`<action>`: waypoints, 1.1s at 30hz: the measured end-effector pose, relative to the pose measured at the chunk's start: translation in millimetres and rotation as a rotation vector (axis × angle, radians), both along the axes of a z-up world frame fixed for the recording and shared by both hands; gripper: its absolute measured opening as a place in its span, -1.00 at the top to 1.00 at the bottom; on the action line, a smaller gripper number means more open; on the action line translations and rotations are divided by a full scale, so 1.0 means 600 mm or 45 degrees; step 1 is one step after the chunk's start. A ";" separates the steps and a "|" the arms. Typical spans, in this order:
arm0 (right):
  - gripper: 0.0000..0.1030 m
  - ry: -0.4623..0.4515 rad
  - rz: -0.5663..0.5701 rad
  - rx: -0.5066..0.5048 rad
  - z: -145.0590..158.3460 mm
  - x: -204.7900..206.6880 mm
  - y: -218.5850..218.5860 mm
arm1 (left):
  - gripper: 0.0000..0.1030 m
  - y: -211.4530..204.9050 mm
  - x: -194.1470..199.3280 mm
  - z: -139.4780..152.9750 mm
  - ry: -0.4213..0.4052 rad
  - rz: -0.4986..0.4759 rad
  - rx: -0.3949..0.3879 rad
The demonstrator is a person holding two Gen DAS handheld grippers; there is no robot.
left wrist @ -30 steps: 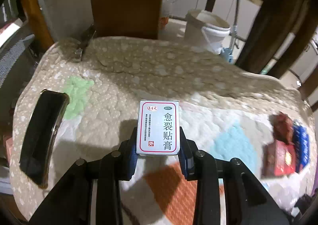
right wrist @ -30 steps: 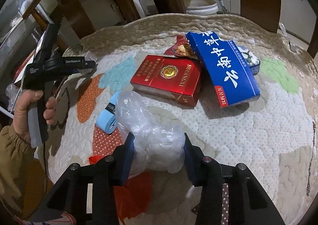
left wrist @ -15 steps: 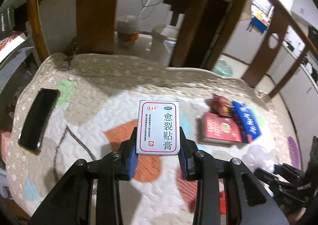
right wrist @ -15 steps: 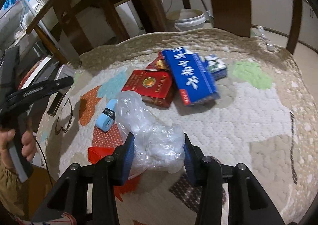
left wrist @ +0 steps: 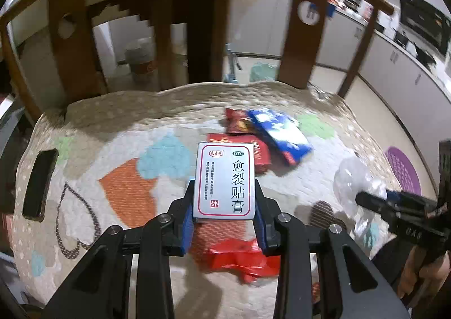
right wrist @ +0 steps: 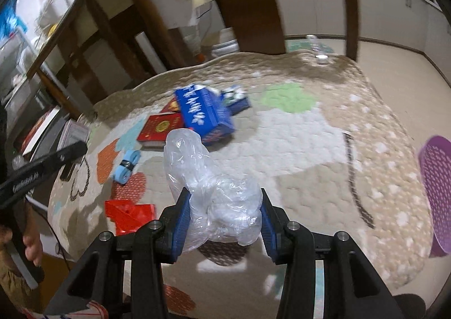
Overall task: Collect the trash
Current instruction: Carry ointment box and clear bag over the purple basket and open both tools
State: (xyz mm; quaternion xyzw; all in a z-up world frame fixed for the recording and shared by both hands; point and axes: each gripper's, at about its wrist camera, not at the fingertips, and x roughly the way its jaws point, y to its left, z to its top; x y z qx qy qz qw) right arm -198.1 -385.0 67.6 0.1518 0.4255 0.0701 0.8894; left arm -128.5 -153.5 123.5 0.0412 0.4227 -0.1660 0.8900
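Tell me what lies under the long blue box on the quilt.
The blue box rests partly on the red box and over a red packet at its far end. A smaller blue box sits behind it. Whatever else it covers is hidden.

Two grippers are counted, the left gripper [left wrist: 224,200] and the right gripper [right wrist: 222,213]. One white medicine box [left wrist: 224,179] and one clear plastic bag [right wrist: 214,192] are seen. On the quilt [right wrist: 310,149], one red box [right wrist: 160,130], one blue box [right wrist: 203,114], one blue tape roll [right wrist: 126,166], one red wrapper [right wrist: 128,213] and one dark phone [left wrist: 39,185] are counted; one purple basket [right wrist: 437,192] appears at three o'clock.
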 end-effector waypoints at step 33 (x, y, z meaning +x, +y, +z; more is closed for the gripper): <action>0.04 -0.035 -0.624 -0.014 -0.040 -0.165 -0.350 | 0.34 -0.325 -0.060 -0.058 0.089 -0.430 0.223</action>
